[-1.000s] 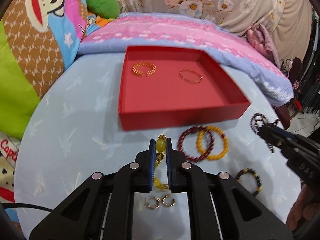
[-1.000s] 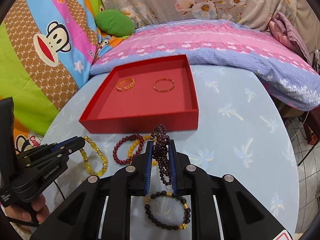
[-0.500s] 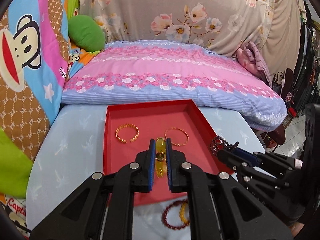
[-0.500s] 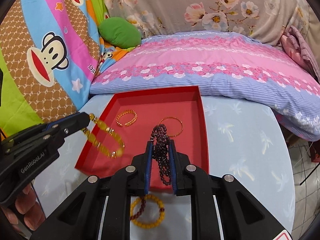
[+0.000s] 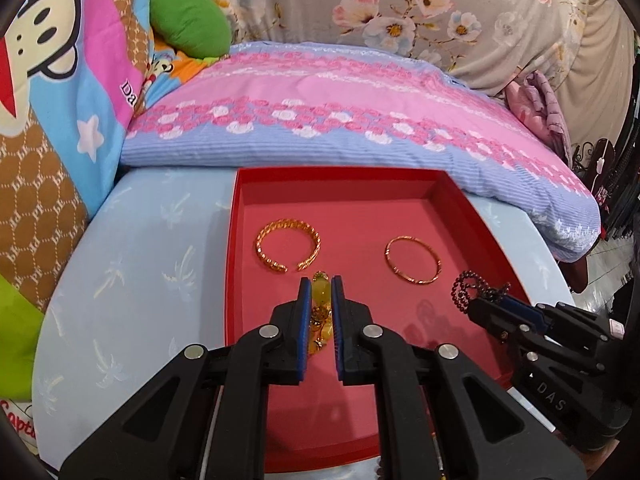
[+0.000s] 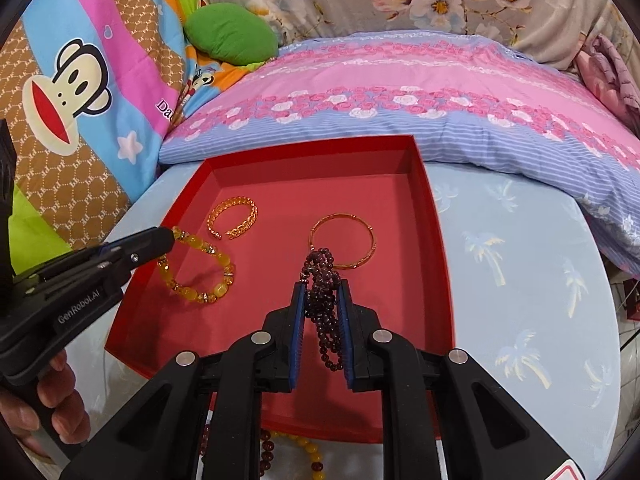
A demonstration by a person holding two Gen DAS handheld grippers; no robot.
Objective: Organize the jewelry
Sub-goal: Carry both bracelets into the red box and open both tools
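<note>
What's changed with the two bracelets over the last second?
Both grippers carried their bracelets from the table to over the red tray: left gripper still holds the yellow bracelet, right gripper the purple one. The two gold bangles stayed put.

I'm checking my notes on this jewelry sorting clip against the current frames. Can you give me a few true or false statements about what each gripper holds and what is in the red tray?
1. The left gripper is shut on the yellow beaded bracelet. True.
2. The right gripper is open, holding nothing. False: it is shut on the dark purple beaded strand.
3. Two gold bangles lie in the red tray. True: an open gold cuff and a thin gold bangle.
4. The two gold bangles overlap. False: they lie apart.
5. The tray sits on the pink bedding. False: it sits on the light blue table.
</note>
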